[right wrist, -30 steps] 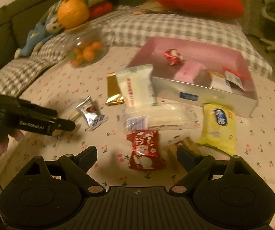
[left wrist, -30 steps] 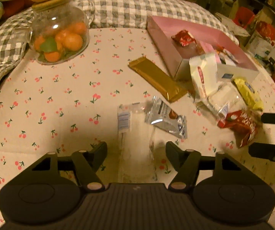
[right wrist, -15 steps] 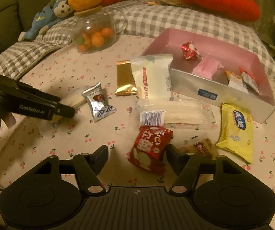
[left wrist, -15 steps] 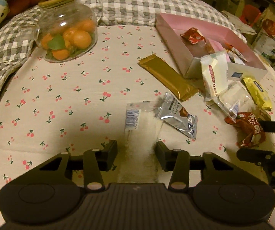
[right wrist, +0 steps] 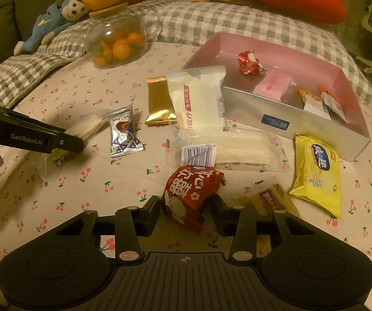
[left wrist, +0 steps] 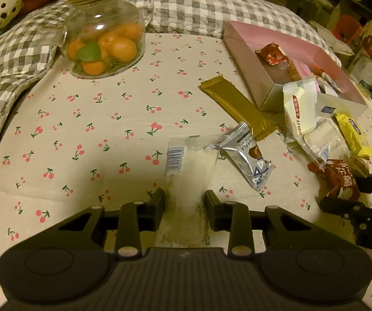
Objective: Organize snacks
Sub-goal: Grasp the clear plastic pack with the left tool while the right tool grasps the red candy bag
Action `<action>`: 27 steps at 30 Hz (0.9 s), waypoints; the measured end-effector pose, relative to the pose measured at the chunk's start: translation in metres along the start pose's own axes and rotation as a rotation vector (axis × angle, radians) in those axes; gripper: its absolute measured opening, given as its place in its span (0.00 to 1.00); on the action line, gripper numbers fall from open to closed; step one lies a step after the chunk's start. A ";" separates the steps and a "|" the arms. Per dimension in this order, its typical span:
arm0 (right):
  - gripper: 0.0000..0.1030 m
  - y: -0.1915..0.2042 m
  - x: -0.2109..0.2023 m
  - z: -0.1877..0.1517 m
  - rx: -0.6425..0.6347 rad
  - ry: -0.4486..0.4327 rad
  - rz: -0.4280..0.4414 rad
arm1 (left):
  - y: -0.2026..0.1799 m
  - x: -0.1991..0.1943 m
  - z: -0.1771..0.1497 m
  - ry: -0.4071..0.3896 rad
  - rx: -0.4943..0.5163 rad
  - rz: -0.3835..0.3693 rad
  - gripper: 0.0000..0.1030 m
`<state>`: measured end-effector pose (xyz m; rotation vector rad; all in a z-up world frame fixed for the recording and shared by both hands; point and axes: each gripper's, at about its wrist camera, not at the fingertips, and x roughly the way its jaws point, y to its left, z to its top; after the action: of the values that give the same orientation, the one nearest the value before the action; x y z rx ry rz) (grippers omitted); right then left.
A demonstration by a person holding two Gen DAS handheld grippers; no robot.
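Outside the pink box [right wrist: 312, 140], eight wrapped snacks lie on the cherry-print cloth [right wrist: 123, 83]. Inside the box are perhaps five more, overlapping at its right end. Behind it stands one glass jar [right wrist: 116, 39].

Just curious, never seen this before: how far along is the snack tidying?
A few snacks already lie in the pink box. The left hand-held gripper has just closed on a clear packet, the right hand-held gripper on a red packet. About six stay loose on the cloth.
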<state>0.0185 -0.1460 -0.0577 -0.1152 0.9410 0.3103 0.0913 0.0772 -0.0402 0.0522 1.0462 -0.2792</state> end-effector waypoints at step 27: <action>0.28 0.005 -0.019 0.006 0.013 -0.060 0.036 | 0.007 -0.013 0.004 -0.029 -0.095 -0.004 0.19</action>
<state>0.0111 -0.1439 -0.0384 -0.0771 0.8861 0.3390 0.0906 0.0863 -0.0278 -0.0394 1.0295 -0.2327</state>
